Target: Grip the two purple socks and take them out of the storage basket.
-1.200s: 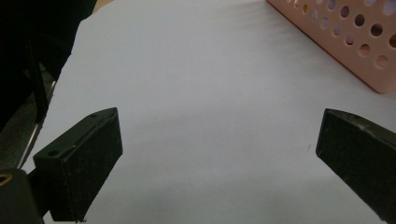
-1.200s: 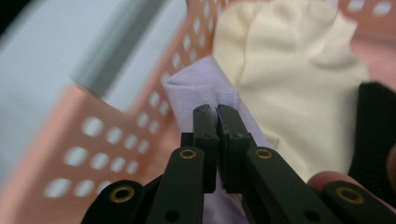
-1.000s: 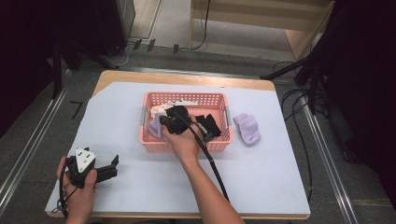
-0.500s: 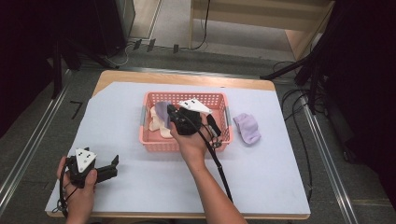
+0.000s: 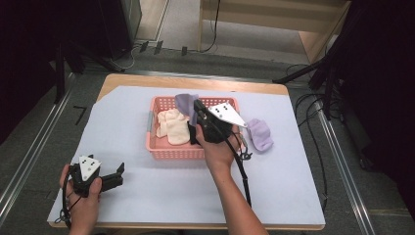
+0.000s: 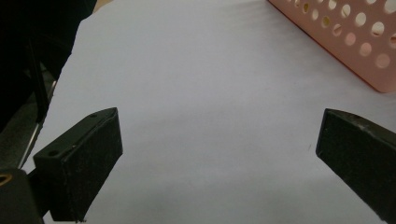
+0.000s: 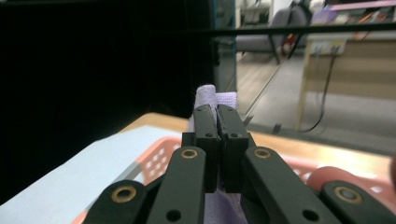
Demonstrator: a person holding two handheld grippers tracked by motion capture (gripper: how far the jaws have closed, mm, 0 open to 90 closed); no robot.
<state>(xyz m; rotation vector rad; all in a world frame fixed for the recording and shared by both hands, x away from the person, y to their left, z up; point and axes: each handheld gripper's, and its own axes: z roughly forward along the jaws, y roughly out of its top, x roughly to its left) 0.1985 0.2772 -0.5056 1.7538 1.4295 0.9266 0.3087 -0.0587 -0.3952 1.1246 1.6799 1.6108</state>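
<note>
The right gripper [image 5: 195, 110] hangs over the pink basket [image 5: 161, 151] at frame centre, its jaws pinched tight on a purple sock [image 5: 185, 102] that drapes just above the far rim. In the right gripper view the sock [image 7: 215, 97] pokes out past the closed jaws. It looks light, soft and limp, so a pinch on a fold should hold, though it will likely sag and swing. A cream sock [image 5: 172, 125] lies inside the basket; another purple one [image 5: 259, 134] lies right of it. The left gripper [image 5: 115, 177], lower left, has jaws wide apart, holding nothing. The table [image 5: 147, 191] has a smooth pale cover; beyond, what seems a dim room with cables on the floor.
</note>
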